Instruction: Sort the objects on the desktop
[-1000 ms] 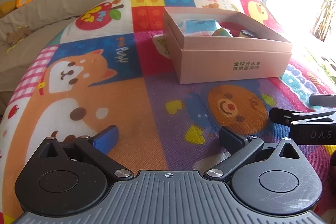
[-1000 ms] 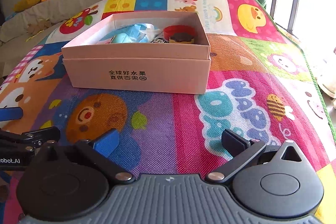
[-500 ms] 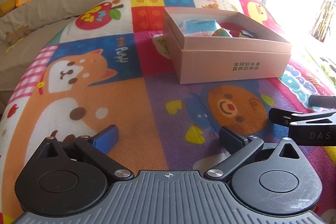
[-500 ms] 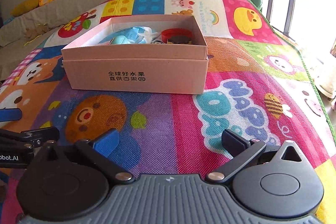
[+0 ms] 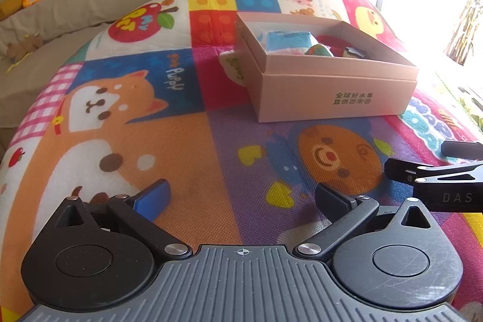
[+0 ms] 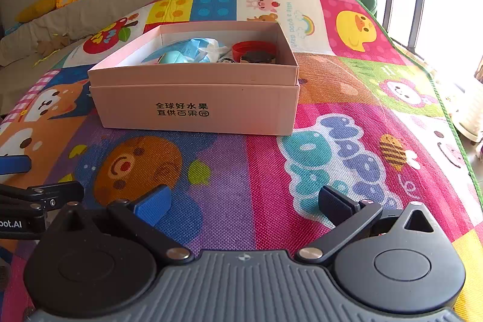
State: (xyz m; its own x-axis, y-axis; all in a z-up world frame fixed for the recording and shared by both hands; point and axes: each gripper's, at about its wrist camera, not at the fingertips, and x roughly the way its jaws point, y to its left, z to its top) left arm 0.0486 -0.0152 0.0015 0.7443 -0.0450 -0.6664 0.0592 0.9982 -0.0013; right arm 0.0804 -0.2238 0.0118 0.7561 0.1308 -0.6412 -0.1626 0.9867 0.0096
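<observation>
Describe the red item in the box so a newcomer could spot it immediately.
On the colourful play mat sits an open pink cardboard box with black printed characters on its front. Look inside at its far right corner: the red round lid lies there, behind a dark brown round piece. It is the only red thing among pale blue packets.

Left hand-held gripper (image 5: pixel 241 196) and right hand-held gripper (image 6: pixel 244 201), both wide apart, empty.

pink box (image 6: pixel 196 107): "全球好水果 直供百果园" | play mat (image 5: pixel 181 141): "Puppy" | right gripper (image 5: pixel 452 196): "DAS"
</observation>
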